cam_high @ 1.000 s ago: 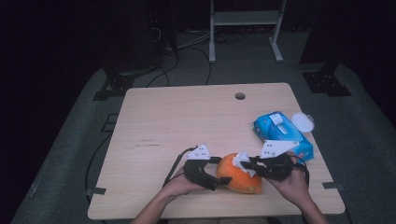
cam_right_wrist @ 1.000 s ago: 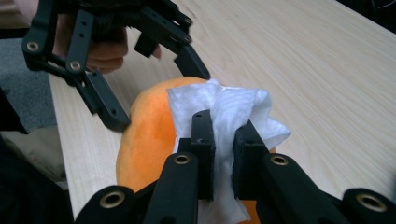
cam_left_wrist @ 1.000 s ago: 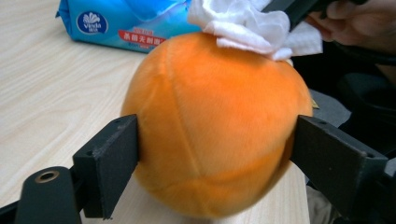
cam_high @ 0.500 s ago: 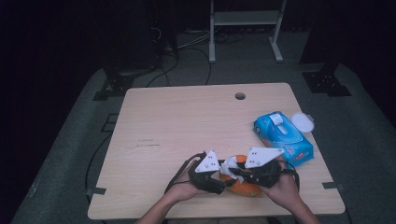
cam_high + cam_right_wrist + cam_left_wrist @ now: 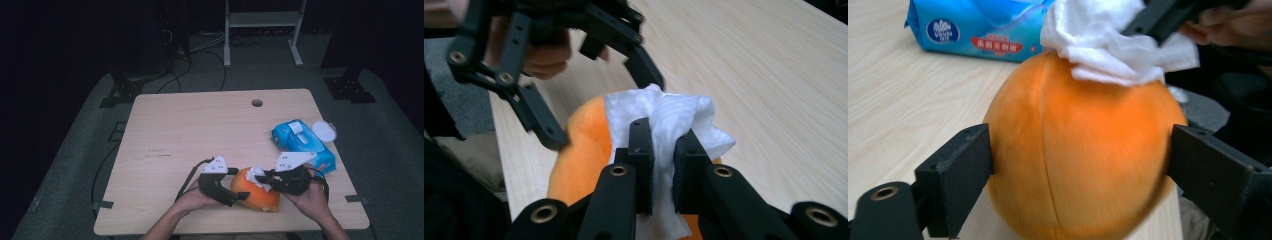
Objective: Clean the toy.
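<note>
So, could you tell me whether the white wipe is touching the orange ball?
Touching: the left gripper view shows the white wipe pressed onto the top of the orange ball, no gap between them.

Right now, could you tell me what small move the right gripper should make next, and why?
Probably a short wiping stroke across the top of the orange ball. The right gripper is shut on the white wipe, which already rests on the ball's top, and the left gripper, whose jaws have just been opening, brackets the ball's sides to steady it.
</note>
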A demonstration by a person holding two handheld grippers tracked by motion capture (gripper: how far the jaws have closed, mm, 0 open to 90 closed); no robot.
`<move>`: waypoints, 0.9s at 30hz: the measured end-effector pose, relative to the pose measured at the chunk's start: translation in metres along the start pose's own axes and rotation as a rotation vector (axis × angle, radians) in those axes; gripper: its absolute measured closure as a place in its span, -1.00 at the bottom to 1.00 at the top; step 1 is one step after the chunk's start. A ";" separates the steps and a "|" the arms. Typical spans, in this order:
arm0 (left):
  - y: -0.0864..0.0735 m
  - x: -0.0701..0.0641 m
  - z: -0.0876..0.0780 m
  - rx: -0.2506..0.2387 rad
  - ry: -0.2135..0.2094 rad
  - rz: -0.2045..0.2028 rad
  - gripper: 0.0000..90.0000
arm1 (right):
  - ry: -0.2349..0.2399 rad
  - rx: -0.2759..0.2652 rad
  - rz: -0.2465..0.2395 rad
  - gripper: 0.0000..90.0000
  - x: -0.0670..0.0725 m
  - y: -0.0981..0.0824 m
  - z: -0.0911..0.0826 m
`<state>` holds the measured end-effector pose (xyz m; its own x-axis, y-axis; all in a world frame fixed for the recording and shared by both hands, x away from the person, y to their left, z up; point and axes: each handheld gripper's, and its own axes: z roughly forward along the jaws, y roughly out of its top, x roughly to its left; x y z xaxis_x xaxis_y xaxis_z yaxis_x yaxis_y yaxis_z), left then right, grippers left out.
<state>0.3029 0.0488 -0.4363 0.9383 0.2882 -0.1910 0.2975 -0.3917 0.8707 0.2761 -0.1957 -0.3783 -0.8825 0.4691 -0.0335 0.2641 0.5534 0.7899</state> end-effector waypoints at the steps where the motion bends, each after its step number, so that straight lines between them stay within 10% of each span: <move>1: -0.002 0.000 0.002 0.014 0.000 -0.010 -0.75 | 0.001 0.004 -0.007 0.79 0.001 0.001 0.002; 6: -0.002 -0.003 -0.004 -0.005 0.015 0.052 -0.21 | -0.001 0.009 -0.016 0.79 0.003 0.003 0.005; 13: 0.013 -0.014 -0.021 -0.009 0.148 0.364 -0.12 | -0.032 -0.048 -0.054 0.79 0.012 0.015 -0.006; 23: 0.005 -0.008 -0.018 0.001 0.112 0.361 -0.29 | 0.000 -0.038 -0.093 0.79 0.029 0.019 0.019; 27: 0.000 0.001 -0.022 -0.012 0.114 0.300 -0.29 | -0.018 -0.034 -0.056 0.79 0.017 0.012 0.016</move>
<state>0.3002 0.0683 -0.4272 0.9579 0.2578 0.1261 0.0083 -0.4642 0.8857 0.2703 -0.1699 -0.3787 -0.8883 0.4506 -0.0890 0.2008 0.5553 0.8071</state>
